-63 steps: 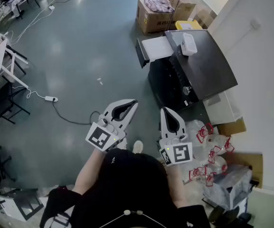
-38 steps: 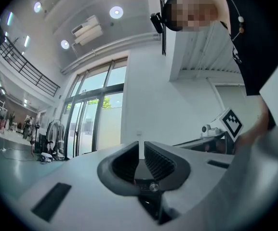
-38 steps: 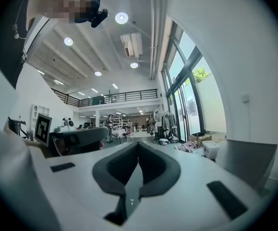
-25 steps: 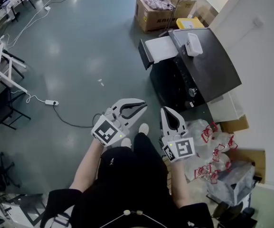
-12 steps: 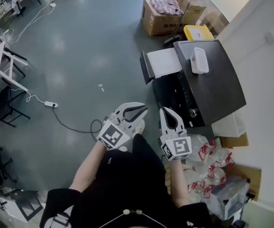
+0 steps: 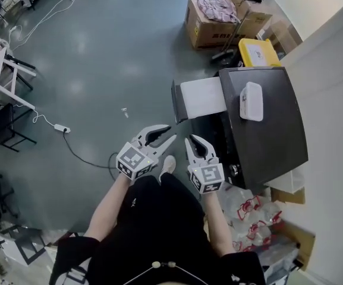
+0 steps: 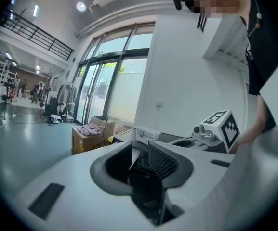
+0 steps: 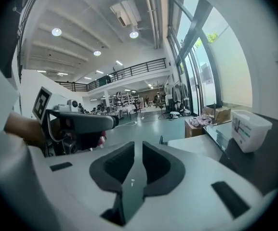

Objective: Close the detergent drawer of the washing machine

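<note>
Grey padded jaws of the left gripper [image 6: 170, 132] are spreading, a clear gap between them and nothing in it; in the left gripper view [image 7: 139, 150] they point toward the dark machine front. The right gripper [image 6: 195, 140] has its jaws parting too, narrower and empty, as the right gripper view [image 8: 138, 150] shows. Both are held side by side just below the frame's centre, forearms reaching up from the person's black-clad body. The left one is rolled and aimed up-right, the right one aimed up the frame. Above them and apart from both, the white plastic detergent drawer [image 6: 202, 98] stands pulled out to the left of the black-topped washing machine [image 6: 272, 135], over the grey floor [image 6: 100, 70].
</note>
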A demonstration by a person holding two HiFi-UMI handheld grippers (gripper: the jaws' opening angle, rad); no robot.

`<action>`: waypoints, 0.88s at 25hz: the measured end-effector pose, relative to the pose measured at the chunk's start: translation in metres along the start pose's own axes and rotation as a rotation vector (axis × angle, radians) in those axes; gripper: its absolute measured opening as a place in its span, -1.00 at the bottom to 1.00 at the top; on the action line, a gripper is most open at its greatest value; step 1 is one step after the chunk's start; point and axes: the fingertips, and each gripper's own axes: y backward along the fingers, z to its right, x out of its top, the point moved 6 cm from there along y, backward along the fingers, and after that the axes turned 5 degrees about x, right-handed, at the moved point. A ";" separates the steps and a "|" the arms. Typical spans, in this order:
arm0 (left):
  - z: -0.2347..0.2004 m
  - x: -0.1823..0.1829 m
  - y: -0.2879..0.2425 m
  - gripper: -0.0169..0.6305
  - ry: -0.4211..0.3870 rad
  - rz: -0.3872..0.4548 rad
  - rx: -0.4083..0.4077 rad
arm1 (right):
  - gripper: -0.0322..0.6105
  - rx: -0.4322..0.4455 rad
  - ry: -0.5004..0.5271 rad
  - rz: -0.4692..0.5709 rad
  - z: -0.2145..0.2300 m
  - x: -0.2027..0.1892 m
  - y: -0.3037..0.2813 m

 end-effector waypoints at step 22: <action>-0.122 -0.092 -0.120 -0.67 0.582 -0.303 0.220 | -0.67 0.036 -0.087 -0.460 0.064 -0.089 -0.126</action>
